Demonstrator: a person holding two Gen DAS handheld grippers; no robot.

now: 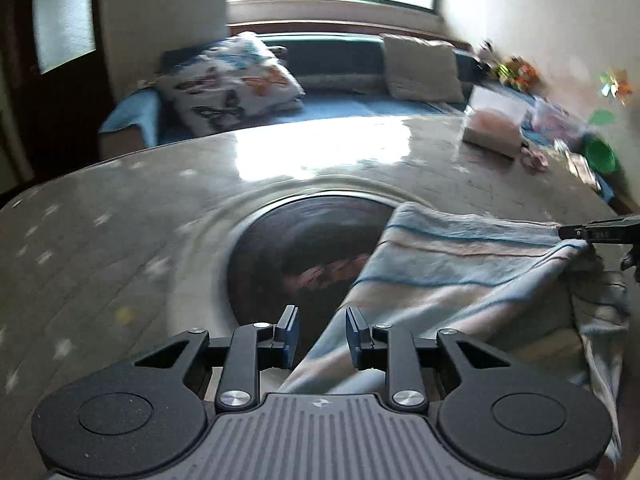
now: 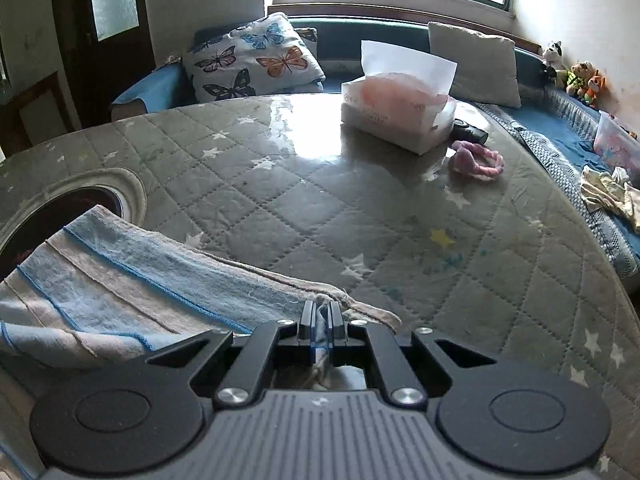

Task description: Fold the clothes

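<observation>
A striped cloth (image 2: 120,280) in pale blue and beige lies on the near left part of the quilted worktop (image 2: 320,208), with one end draped over the round dark opening (image 1: 296,248) set into the worktop's surface.

The right gripper (image 2: 320,320) has its fingers pressed together on the cloth's near right corner, a fold of blue fabric pinched between the pads. In the left wrist view that same gripper enters at the far right edge, holding the corner up so the cloth stretches taut from it.

The left gripper (image 1: 322,336) hangs over the cloth's near left edge with its fingers partly apart; the fabric runs beneath the gap, but the pads do not press on it.

Farther back on the worktop stands a white tissue box (image 2: 396,116) with a sheet of tissue sticking up from its top and a pinkish pack showing through its side. A pink fabric ring (image 2: 476,160) lies just near of the box. At the far right, off the worktop, a clear plastic tub (image 2: 616,144) holds pinkish things too blurred to make out. A butterfly cushion (image 2: 252,60) sits on the blue sofa beyond.
</observation>
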